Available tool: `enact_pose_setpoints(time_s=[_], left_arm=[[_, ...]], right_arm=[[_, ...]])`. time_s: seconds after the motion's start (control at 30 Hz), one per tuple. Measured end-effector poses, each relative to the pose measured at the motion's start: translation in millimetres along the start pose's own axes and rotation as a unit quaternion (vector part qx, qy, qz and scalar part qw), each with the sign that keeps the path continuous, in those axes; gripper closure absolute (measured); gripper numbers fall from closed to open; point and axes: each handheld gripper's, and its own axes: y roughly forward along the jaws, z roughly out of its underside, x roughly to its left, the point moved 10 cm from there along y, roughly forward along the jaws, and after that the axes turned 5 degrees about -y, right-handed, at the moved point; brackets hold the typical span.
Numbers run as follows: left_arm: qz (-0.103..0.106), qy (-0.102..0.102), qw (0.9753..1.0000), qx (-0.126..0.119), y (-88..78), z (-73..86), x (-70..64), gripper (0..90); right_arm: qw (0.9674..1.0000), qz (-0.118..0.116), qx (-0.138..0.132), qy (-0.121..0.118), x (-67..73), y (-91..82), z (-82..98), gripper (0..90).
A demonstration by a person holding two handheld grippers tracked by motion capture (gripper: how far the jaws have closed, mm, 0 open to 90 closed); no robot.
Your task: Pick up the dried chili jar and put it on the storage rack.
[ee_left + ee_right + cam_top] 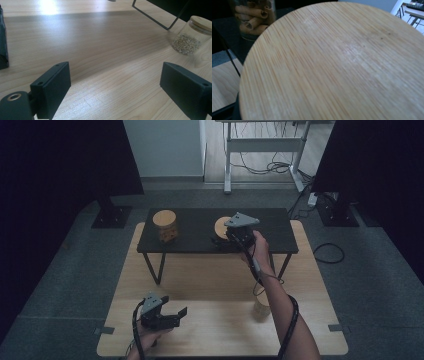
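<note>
A black low shelf (196, 231) stands on the wooden table (210, 280). At its left sits a glass jar of rolled wafers (165, 225) (252, 17) with a bamboo lid. My right gripper (234, 236) is at a second jar on the shelf, whose round bamboo lid (221, 226) (337, 65) lies right up against the camera and hides the jaws. My left gripper (174, 308) (115, 72) rests low over the table's near left, open, jaws wide apart over bare wood. A small jar of grains (190, 35) (261, 310) stands on the table to its right.
The shelf's thin metal legs (160, 22) reach down to the table. My right forearm crosses over the grain jar in the high view. Dark stands and cables lie on the floor beyond the table, with a white desk frame (260, 145) at the back.
</note>
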Motion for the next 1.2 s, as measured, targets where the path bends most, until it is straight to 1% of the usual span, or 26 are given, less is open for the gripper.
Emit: enact_pose_setpoints(time_s=[0.27,0.53,0.63,0.73,0.9,1.2], left_arm=[[0.0,0.001,1.0,0.002,0.6,0.2,0.3,9.4],[0.0,0.0,1.0,0.002,0.8,0.4,0.3,9.3],[0.0,-0.001,1.0,0.003,1.2,0.7,0.3,9.3],[0.0,-0.001,1.0,0.003,1.5,0.8,0.4,9.3],[-0.001,-0.002,1.0,0.002,0.9,0.7,1.3,9.2],[0.003,-0.003,1.0,0.003,1.3,1.1,0.4,9.0]], right_arm=[[1.0,0.002,-0.001,0.008,-3.9,5.8,0.3,23.9],[0.9999,-0.003,-0.002,0.016,-4.2,9.4,1.1,23.9],[0.9996,-0.004,0.004,0.027,-4.5,12.0,0.1,24.0],[0.9995,0.0,0.009,0.03,-4.7,14.0,-1.4,24.4],[0.9992,-0.004,0.009,0.039,-7.2,14.4,0.5,24.0],[0.9993,-0.002,0.012,0.037,-7.2,14.7,-0.6,23.3]])
